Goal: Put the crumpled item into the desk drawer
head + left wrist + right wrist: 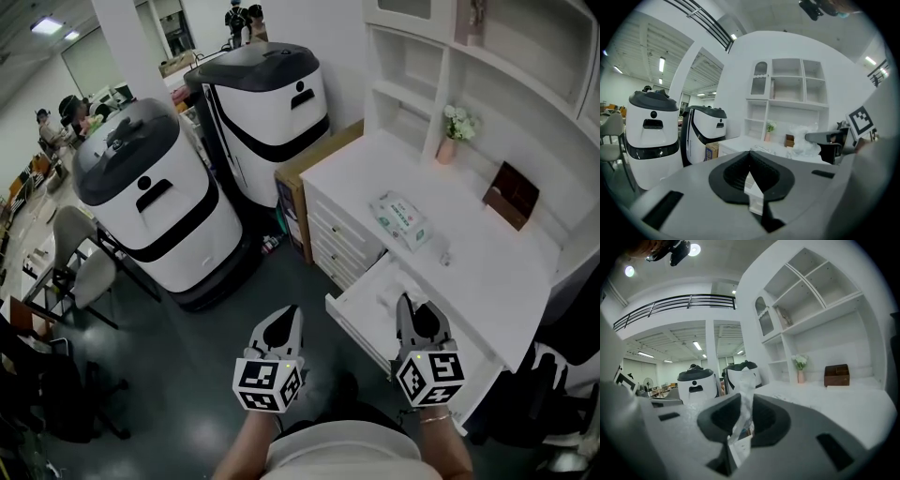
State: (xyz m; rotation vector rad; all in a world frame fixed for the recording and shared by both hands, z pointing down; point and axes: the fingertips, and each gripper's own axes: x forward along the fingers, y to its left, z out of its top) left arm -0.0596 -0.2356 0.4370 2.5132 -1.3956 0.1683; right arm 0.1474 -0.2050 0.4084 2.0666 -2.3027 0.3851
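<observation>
A white crumpled item [743, 394] sticks up between the jaws of my right gripper [740, 401], which is shut on it. The left gripper view shows the same white wad [802, 139] at the tip of the right gripper. In the head view the right gripper [406, 303] hangs over the front of the open top desk drawer [361, 309], whose white inside shows. My left gripper [292, 315] hangs to the left of the drawer over the dark floor. Its jaws meet at the tips and hold nothing.
The white desk [487, 272] carries a tissue pack [400, 217], a brown box [511, 194] and a small flower vase [450, 141]. Two large white-and-black machines [155, 211] [267, 112] and a cardboard box [300, 178] stand left of it. A dark chair [553, 384] sits at right.
</observation>
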